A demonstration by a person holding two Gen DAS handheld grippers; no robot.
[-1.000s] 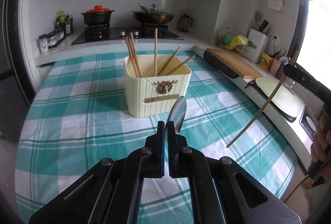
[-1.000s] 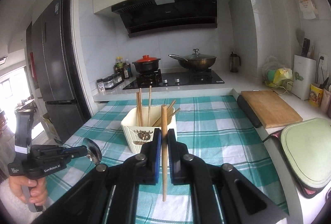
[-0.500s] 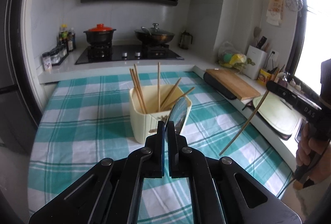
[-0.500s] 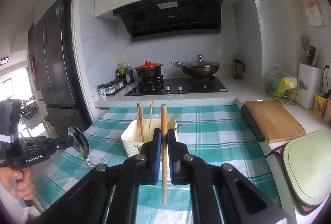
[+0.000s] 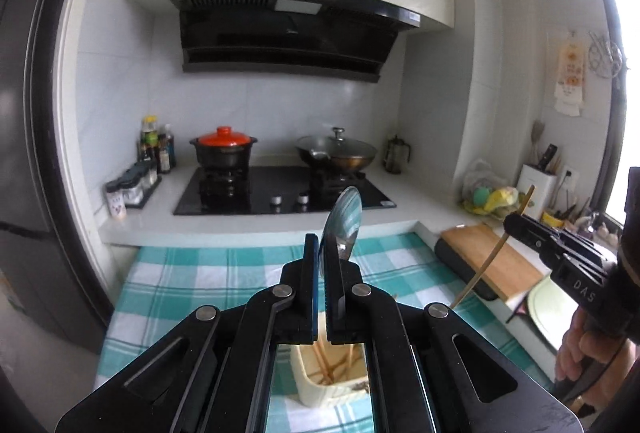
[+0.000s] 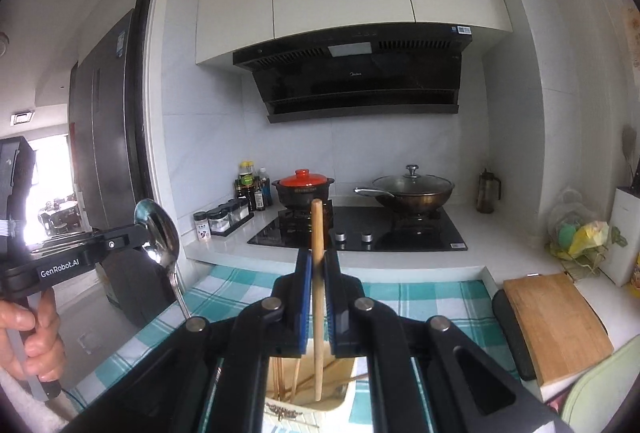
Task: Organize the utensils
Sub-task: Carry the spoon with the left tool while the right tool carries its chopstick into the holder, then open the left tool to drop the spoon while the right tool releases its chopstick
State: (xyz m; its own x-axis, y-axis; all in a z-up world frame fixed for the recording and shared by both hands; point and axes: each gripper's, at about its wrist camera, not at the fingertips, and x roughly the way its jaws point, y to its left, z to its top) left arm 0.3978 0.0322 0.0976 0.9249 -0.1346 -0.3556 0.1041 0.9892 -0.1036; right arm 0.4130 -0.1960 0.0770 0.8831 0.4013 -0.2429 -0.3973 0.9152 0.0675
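Observation:
My left gripper point(image 5: 322, 249) is shut on a metal spoon point(image 5: 344, 221), bowl upward, above the cream utensil box point(image 5: 320, 385). The box holds several wooden chopsticks and shows below the jaws. My right gripper point(image 6: 318, 265) is shut on a wooden chopstick point(image 6: 318, 297), held upright with its lower tip just inside the box point(image 6: 308, 405). In the right wrist view the left gripper point(image 6: 132, 237) with the spoon point(image 6: 160, 237) is at the left. In the left wrist view the right gripper point(image 5: 520, 225) with the chopstick point(image 5: 492, 257) is at the right.
The box stands on a teal checked tablecloth point(image 5: 200, 273). Behind it is a hob with a red-lidded pot point(image 5: 223, 149) and a wok point(image 5: 336, 153). A wooden board point(image 6: 552, 321) and a green mat lie on the counter at right. Spice jars point(image 6: 224, 219) stand at left.
Both grippers have risen and come in over the box, which now sits low under the jaws. The chopstick's tip has gone down into the box. Both stay shut on their utensils.

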